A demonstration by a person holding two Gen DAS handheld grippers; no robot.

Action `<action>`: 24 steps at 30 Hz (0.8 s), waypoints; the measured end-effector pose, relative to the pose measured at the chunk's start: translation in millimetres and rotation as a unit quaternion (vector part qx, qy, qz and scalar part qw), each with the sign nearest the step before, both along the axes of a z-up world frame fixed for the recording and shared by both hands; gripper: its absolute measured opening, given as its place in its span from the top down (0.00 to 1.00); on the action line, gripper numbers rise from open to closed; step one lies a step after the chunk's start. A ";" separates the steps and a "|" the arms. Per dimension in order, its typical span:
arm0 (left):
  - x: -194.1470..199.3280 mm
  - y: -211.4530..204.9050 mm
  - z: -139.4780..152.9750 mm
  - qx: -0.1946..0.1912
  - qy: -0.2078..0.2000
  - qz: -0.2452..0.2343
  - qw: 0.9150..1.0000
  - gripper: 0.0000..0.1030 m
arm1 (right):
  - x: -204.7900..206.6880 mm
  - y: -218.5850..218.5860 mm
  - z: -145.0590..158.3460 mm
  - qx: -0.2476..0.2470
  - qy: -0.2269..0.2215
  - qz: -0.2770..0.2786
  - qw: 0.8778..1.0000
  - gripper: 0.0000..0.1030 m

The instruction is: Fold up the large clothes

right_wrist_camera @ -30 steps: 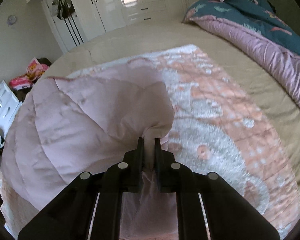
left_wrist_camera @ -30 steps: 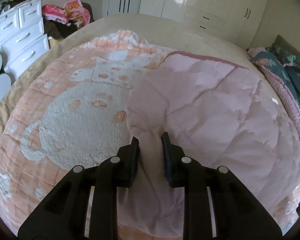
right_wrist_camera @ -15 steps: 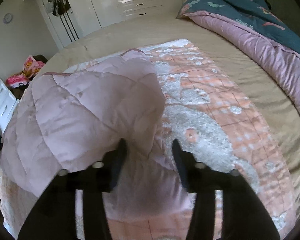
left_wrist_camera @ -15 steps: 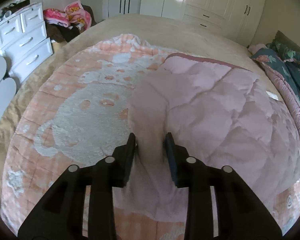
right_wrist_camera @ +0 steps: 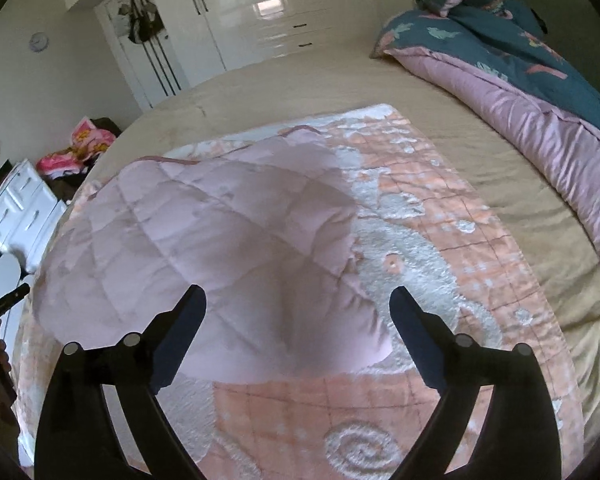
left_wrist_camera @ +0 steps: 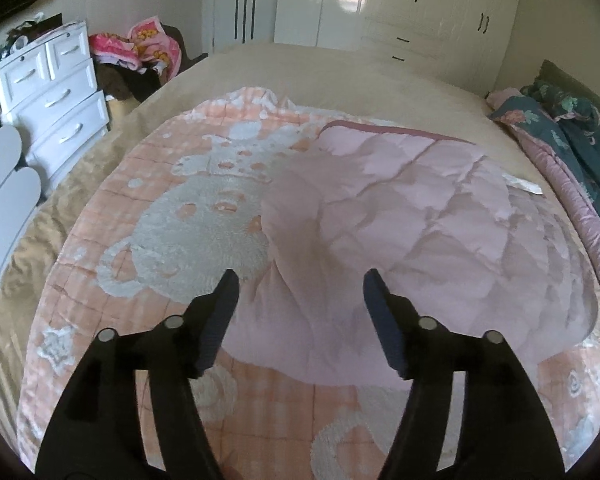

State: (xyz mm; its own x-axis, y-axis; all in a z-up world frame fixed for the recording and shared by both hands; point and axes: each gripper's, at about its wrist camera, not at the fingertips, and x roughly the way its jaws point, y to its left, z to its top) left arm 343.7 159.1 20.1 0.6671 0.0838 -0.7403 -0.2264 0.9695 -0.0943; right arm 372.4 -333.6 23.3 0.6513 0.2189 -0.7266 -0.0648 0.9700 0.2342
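On the bed [left_wrist_camera: 340, 64], mid-frame, lies the quilt [left_wrist_camera: 420, 232], spread wide w/ one half folded over itself so the plain pink underside shows on top. Left gripper [left_wrist_camera: 298, 300] hangs above the fold's near edge, fingers [left_wrist_camera: 220, 316] spread wide apart, nothing between them. Right gripper [right_wrist_camera: 296, 316] same story in its own view: fingers [right_wrist_camera: 416, 332] wide, nothing held, pink layer just ahead at 12 o'clock. Neither looks to be touching cloth.

Fold looks laid down but untidy. In the left view the pink layer bunches into a ridge running from 12 toward 1 o'clock, and its near edge curves instead of lying straight. The peach patterned side w/ the white fuzzy bear is exposed at 9–10 o'clock in the left view and at 2–3 o'clock in the right.

Judging by this, the step in hand is squaring up, then regrasping for the next fold. To do it well: take two corners of the folded stack, one per gripper, well apart, so the cloth hangs evenly. Pinch both layers together, not just the top one, or the fold will slide open. Lift low, carry across in one sweep, keep tension between the hands. A thick padded quilt springs back, so press the crease flat after landing.

Rolled bedding [right_wrist_camera: 520, 80] at 1–2 o'clock in the right view, drawers [left_wrist_camera: 56, 96] at 10 in the left: both well clear.
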 end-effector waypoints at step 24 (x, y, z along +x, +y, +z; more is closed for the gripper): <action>-72.7 -41.5 14.5 0.044 -0.022 -0.026 0.998 0.09 | -84.8 32.7 36.7 -0.012 -0.075 0.025 0.997 0.04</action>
